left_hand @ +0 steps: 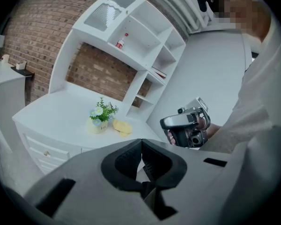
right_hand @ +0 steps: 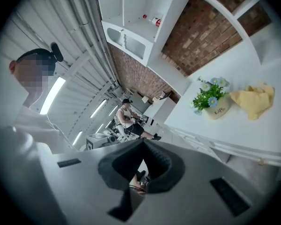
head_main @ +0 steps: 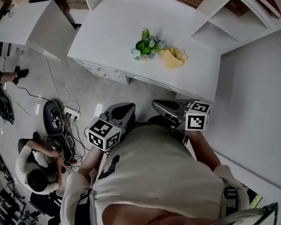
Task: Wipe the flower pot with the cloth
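Holds left gripper (head_main: 125, 108) and right gripper (head_main: 160, 105) low, side by side, well short of the white bench (head_main: 107, 27); faces flower pot (head_main: 145, 46), yellow cloth (head_main: 173, 58) just beside it, near the front edge.

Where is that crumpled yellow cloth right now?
Head view: the yellow cloth lies on the white counter, just right of the small flower pot.

A white counter with drawers (head_main: 112, 27) stands against a brick wall (left_hand: 42, 27). White shelving (left_hand: 145, 46) rises at its right, with a small red bottle (left_hand: 121, 43) on an upper shelf. On the grey floor (head_main: 103, 93), a person (head_main: 35, 165) crouches near a power strip (head_main: 71, 112) and tangled cables (head_main: 64, 99).
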The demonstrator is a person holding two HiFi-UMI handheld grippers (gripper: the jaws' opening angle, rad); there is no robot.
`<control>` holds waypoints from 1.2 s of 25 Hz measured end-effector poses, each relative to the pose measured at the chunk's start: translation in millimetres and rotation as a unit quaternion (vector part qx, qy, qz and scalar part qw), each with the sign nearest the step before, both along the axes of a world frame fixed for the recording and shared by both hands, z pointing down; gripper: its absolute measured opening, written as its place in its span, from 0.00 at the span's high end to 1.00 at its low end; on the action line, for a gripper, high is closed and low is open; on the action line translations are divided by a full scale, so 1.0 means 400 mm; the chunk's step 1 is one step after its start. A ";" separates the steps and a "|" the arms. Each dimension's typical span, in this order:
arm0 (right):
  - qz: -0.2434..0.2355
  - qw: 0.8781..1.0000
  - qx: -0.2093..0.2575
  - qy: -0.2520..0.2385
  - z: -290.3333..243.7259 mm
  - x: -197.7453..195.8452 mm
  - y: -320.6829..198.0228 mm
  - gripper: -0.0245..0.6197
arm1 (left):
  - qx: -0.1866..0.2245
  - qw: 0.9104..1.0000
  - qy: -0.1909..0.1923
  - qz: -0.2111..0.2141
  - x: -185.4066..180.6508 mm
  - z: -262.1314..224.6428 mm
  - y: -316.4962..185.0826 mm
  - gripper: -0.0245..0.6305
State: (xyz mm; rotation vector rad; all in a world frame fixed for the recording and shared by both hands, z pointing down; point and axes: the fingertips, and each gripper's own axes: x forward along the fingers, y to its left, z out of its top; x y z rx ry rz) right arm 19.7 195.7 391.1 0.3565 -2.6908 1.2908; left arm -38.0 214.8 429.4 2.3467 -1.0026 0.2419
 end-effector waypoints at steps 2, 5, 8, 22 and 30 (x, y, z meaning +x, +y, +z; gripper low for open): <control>0.020 1.000 0.004 0.012 0.018 0.027 -0.039 0.95 | -0.004 1.000 0.000 0.005 0.016 0.013 -0.024 0.93; 0.039 0.998 0.012 0.043 0.066 0.085 -0.103 0.95 | -0.002 1.000 -0.011 0.010 0.052 0.024 -0.070 0.93; 0.043 0.996 0.034 0.075 0.093 0.148 -0.179 0.95 | 0.006 1.000 -0.028 0.001 0.077 0.013 -0.127 0.93; 0.084 0.960 0.053 0.262 0.398 0.425 -0.643 0.79 | 0.002 0.995 -0.082 -0.065 0.216 -0.013 -0.284 0.93; 0.008 0.926 0.071 0.370 0.601 0.411 -0.688 0.45 | 0.003 0.990 -0.106 -0.095 0.254 -0.004 -0.309 0.93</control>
